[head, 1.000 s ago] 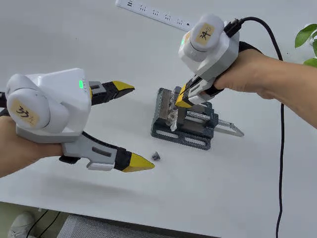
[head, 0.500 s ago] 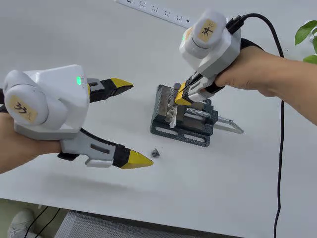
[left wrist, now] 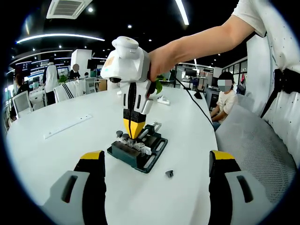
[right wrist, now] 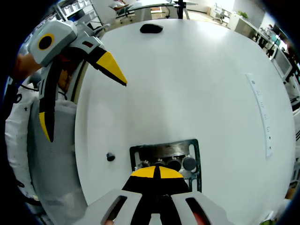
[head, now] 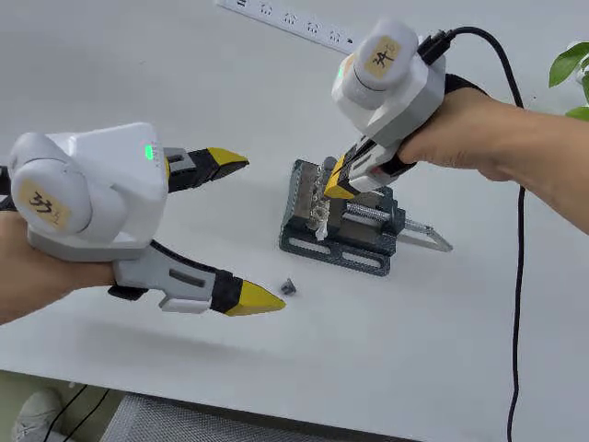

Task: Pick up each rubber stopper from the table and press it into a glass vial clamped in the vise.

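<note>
A dark metal vise point(head: 345, 230) stands on the white table and clamps a row of small glass vials point(head: 317, 210). Seen from the right gripper view, the vials point(right wrist: 174, 164) carry dark stoppers. My right gripper point(head: 337, 190) is shut, its yellow tips pointing down just above that row; I see nothing between its tips point(right wrist: 157, 172). One loose grey rubber stopper point(head: 288, 287) lies on the table in front of the vise, also seen as stopper point(left wrist: 169, 174) and stopper point(right wrist: 110, 157). My left gripper point(head: 248, 230) hovers open to the left of the vise point(left wrist: 138, 150), holding nothing.
A white power strip point(head: 294, 23) lies at the far side of the table. A black cable point(head: 520, 239) trails down the right side, with plant leaves point(head: 572, 69) at the right edge. The table's near edge point(head: 276, 414) runs along the bottom. People sit beyond the table point(left wrist: 225, 98).
</note>
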`<action>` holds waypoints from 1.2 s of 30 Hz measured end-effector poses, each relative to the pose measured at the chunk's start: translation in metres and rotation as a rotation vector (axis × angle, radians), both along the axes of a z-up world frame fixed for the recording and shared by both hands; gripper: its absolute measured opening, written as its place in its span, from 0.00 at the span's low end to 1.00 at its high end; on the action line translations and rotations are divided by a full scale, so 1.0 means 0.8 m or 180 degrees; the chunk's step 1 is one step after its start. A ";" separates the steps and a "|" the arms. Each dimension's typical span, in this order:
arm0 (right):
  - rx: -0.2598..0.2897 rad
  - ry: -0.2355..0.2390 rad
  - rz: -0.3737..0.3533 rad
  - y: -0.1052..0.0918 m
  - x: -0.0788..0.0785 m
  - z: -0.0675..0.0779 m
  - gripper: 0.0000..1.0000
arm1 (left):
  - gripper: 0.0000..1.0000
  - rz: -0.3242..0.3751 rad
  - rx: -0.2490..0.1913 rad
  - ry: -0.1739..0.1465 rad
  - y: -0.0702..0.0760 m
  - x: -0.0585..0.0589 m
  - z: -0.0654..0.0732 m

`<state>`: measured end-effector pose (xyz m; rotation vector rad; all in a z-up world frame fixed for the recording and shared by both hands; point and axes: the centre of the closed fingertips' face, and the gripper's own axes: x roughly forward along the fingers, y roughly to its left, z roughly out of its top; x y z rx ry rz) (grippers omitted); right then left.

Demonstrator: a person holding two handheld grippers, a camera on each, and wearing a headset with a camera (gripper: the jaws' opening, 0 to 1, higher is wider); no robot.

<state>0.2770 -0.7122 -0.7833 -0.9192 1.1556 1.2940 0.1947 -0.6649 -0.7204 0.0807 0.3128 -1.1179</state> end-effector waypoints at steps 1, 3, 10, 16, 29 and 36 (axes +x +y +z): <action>0.0007 0.0018 -0.0024 0.000 -0.001 0.000 0.00 | 0.91 -0.0004 -0.0002 0.0000 0.000 0.000 0.000; 0.0011 0.0033 -0.0039 0.000 -0.001 0.000 0.00 | 0.91 -0.0011 -0.0003 -0.0001 -0.001 0.000 0.000; -0.0021 0.0017 -0.0014 0.000 0.001 -0.001 0.00 | 0.91 -0.0010 -0.0006 -0.0002 0.000 0.001 0.000; -0.0040 0.0022 -0.0012 0.001 0.000 -0.001 0.00 | 0.91 -0.0011 -0.0008 -0.0004 0.000 0.000 0.000; -0.0060 0.0013 -0.0031 0.002 -0.004 -0.001 0.00 | 0.90 -0.0014 -0.0018 -0.0005 -0.001 0.000 0.000; -0.0084 0.0011 -0.0008 0.003 -0.005 -0.001 0.00 | 0.90 -0.0017 -0.0022 -0.0007 -0.003 0.000 0.001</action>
